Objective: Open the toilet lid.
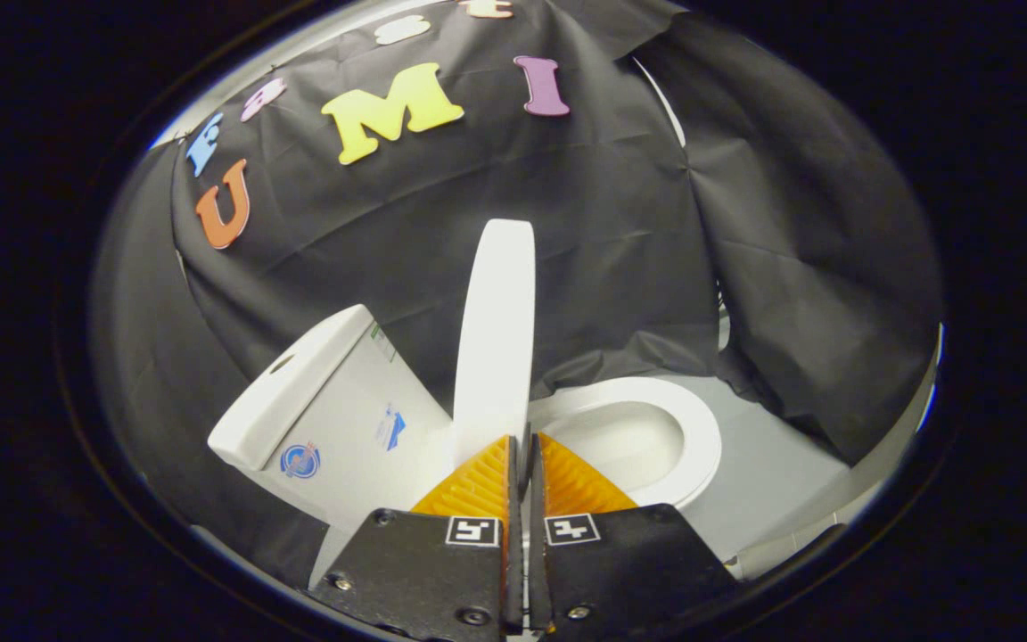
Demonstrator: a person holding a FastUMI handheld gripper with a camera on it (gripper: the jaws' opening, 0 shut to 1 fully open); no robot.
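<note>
- One pair of tongs (pixel 521 446): fingers pressed together, almost no gap between them, pinching nothing that can be made out.
- One toilet lid (pixel 496 330): just ahead of the fingertips, raised and seen edge-on, its long axis running up and away from the tongs. Whether the tips touch its near edge cannot be told.
- One cistern (pixel 335 410): on the hinge side of the lid, close beside it, top tilted in this view.
- One seat ring (pixel 665 437): lying down on the opposite side of the lid, bowl open and uncovered.
- One floor (pixel 763 481): pale and bare beyond the seat, giving the open room.
- Judgement: lid looks nearly fully open; any remaining push would go towards the cistern.
</note>
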